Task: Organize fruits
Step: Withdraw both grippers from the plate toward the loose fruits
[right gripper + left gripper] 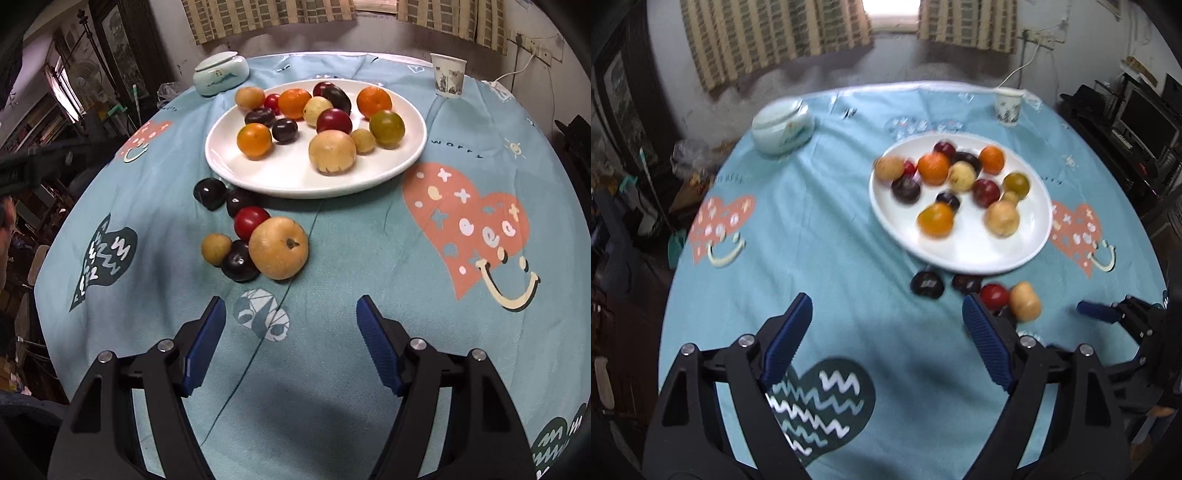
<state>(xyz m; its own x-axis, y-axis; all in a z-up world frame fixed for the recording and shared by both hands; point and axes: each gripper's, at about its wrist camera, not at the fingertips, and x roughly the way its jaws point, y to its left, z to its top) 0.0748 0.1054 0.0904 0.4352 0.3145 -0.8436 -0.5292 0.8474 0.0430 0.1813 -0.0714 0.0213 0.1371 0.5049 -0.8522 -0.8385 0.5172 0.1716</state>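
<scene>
Both claws (886,325) (290,314) gape empty; mixed fruits (317,118), perhaps plums, fill white plate (288,181).

One white plate (406,166), one paper cup (448,75), one lidded ceramic jar (221,75), two claws, three oranges (255,140).

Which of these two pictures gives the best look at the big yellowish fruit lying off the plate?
The right wrist view: the big yellowish fruit sits sharp and whole, stem end visible, among the loose fruits. In the left wrist view it is blurred, small, and beside the left gripper finger.
</scene>
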